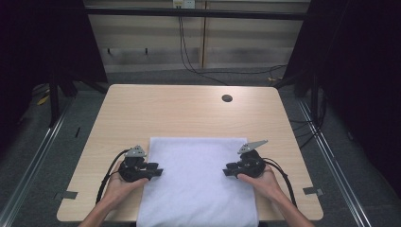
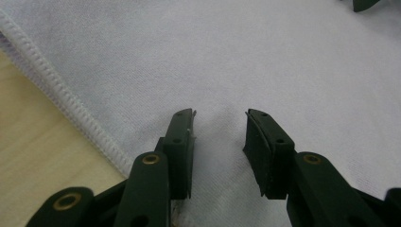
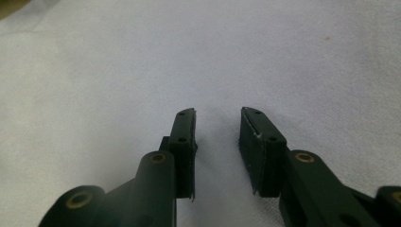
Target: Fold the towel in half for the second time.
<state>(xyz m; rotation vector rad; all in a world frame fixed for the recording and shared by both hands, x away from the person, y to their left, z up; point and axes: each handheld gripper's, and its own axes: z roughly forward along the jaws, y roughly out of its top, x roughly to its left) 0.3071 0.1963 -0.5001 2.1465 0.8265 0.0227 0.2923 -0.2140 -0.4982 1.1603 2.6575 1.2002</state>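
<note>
A white towel (image 1: 196,179) lies flat on the wooden table (image 1: 184,111), its near edge hanging over the front. My left gripper (image 1: 158,171) rests at the towel's left edge, pointing right toward the middle. In the left gripper view its jaws (image 2: 220,116) stand apart over the towel (image 2: 265,61), with nothing between them, and the stitched hem (image 2: 71,101) runs to their left. My right gripper (image 1: 228,170) sits on the towel's right part, pointing left. Its jaws (image 3: 217,113) are also apart over bare cloth (image 3: 142,61).
A dark round cable hole (image 1: 227,98) sits at the table's far right. Cables (image 1: 194,66) run across the floor behind the table. Dark frame posts stand at both sides. Bare wood (image 2: 28,142) shows left of the towel's hem.
</note>
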